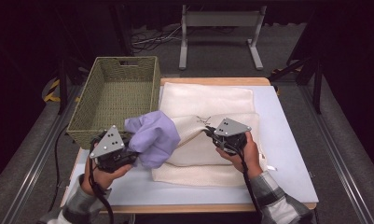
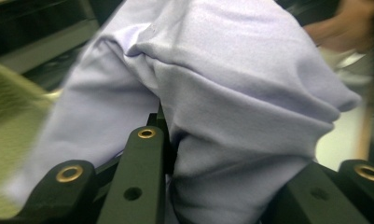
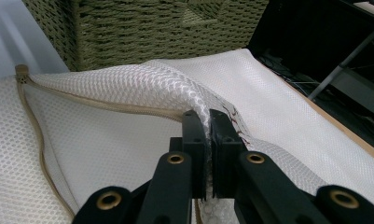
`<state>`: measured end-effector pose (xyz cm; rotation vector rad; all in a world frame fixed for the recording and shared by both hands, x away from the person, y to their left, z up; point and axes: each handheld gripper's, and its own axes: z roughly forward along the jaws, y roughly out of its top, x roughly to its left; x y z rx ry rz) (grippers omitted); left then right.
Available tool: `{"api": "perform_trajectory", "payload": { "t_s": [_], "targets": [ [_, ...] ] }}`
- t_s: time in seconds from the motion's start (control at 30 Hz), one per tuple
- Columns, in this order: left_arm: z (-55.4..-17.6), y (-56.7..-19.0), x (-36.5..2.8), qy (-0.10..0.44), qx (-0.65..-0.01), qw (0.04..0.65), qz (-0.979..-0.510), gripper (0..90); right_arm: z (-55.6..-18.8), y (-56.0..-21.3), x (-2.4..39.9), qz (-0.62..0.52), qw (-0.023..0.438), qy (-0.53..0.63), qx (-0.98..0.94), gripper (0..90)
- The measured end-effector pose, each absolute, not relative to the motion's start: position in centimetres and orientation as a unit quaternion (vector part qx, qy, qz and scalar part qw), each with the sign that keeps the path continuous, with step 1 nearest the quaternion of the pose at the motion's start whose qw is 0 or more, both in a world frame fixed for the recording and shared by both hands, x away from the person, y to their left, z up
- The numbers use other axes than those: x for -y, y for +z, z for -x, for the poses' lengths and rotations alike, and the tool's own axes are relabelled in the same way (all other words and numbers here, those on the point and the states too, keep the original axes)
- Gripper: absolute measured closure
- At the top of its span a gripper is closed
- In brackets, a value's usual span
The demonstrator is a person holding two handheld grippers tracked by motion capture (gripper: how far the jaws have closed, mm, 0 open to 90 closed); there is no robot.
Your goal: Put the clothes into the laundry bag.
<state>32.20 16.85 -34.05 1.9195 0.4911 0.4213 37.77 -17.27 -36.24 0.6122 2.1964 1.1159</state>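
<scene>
Right gripper [image 3: 209, 122] fingers clamped on mesh laundry bag [image 1: 208, 140] rim, mid-worktop. Left gripper [image 1: 111, 150] fingers clamped on lavender garment [image 1: 153, 136], at the bag's left mouth beside basket [image 1: 114, 93]. Keep rim lifted; feed cloth in low.

Two grippers are seen, a left gripper [image 1: 128, 150] and a right gripper [image 1: 208, 132]. One purple cloth [image 1: 153, 135], one white mesh bag [image 1: 208, 105] and one woven basket [image 1: 114, 95] are counted.
</scene>
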Motion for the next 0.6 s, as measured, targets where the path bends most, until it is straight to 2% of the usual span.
{"api": "perform_trajectory", "payload": {
  "t_s": [0.2, 0.37, 0.6],
  "targets": [
    [-31.9, -36.0, -13.5, 0.154, -0.177, 0.502, -0.832, 73.2, -37.7, -36.3, 17.3, -0.228, 0.297, 0.417, -0.828, 87.1],
    [-32.0, -36.8, -11.8, 0.116, -0.163, 0.508, -0.838, 73.1, -37.6, -36.3, 17.2, -0.23, 0.296, 0.417, -0.828, 87.1],
    [-31.7, -37.6, -9.0, 0.096, -0.138, 0.494, -0.853, 73.1, -37.6, -36.5, 17.1, -0.228, 0.295, 0.415, -0.83, 87.1]
  ]
}}
